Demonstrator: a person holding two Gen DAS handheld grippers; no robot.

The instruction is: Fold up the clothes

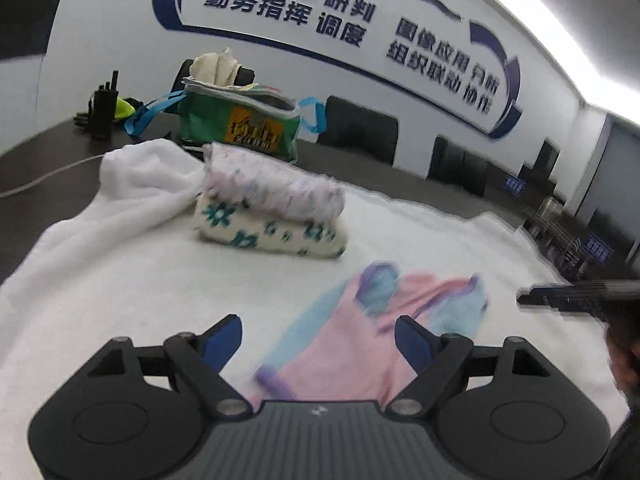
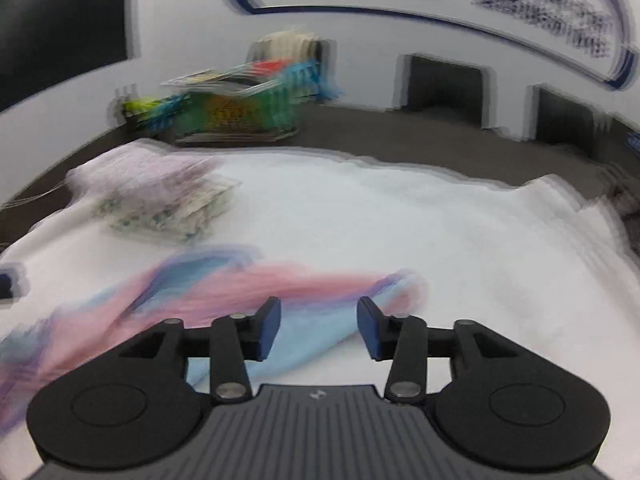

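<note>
Bright ceiling strip glare; fisheye bending; right view heavily motion-blurred.

Pink-and-blue garment point(image 1: 352, 344) (purple trim) unfolded, rumpled on the white cloth point(image 1: 120, 288)

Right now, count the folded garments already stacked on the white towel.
2: a green-flowered bundle at the bottom and a pastel-speckled one on top, beyond the unfolded pink garment. More may be hidden.

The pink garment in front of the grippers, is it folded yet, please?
Not folded: the pink garment lies spread, rumpled, on the white towel; both grippers open.
</note>
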